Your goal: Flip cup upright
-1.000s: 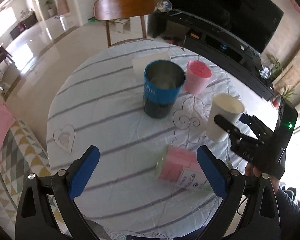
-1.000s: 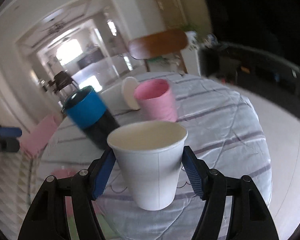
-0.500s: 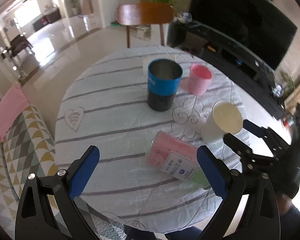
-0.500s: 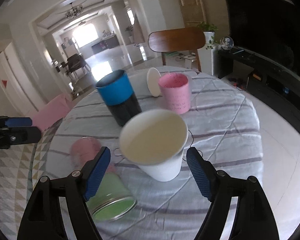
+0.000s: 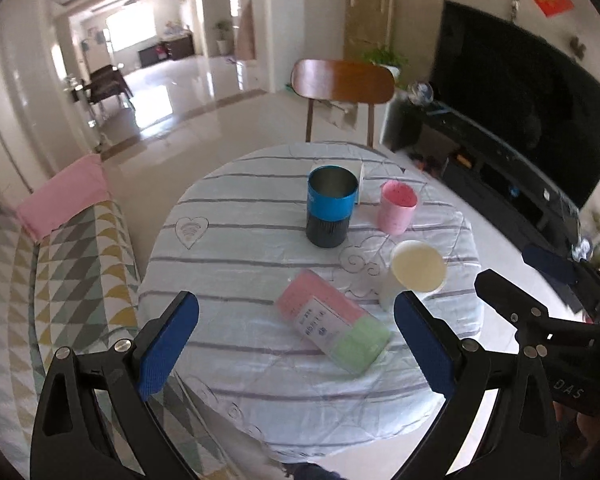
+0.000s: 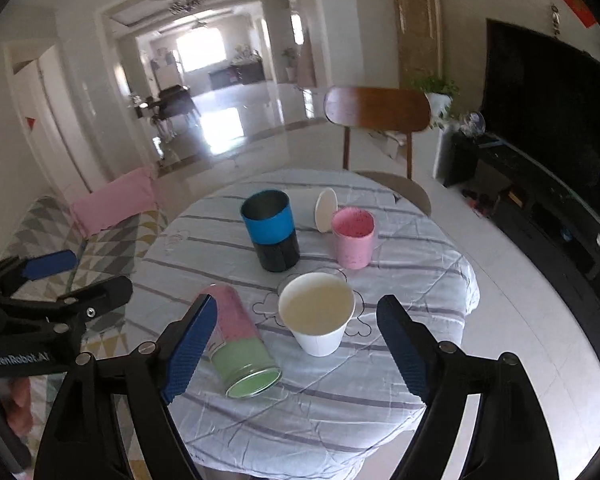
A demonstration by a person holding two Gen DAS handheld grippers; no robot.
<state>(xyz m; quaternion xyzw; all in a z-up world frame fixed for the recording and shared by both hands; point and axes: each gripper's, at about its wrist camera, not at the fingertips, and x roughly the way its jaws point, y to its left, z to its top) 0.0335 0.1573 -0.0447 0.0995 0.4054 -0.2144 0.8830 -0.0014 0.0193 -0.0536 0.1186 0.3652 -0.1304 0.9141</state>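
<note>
A white paper cup [image 6: 317, 318] stands upright on the round table [image 6: 400, 384], also in the left wrist view [image 5: 416, 274]. My right gripper [image 6: 294, 346] is open and empty, pulled back above the table's near edge, apart from the cup. A pink-and-green cup [image 6: 240, 348] lies on its side left of the white cup; it also shows in the left wrist view [image 5: 334, 326]. My left gripper [image 5: 296, 344] is open and empty, held high over the near edge. The right gripper also shows in the left wrist view [image 5: 540, 280].
A blue-and-black tumbler [image 6: 272, 230] and a pink cup [image 6: 354, 236] stand upright at the table's middle, with a white cup on its side [image 6: 325, 210] behind them. A wooden chair [image 6: 376, 114] is beyond the table, a patterned sofa [image 5: 52, 248] to the left, a TV stand [image 5: 500, 168] to the right.
My right gripper has opened, let go of the white cup, which now stands on the table, and drawn back. My left gripper has risen and pulled away from the table.
</note>
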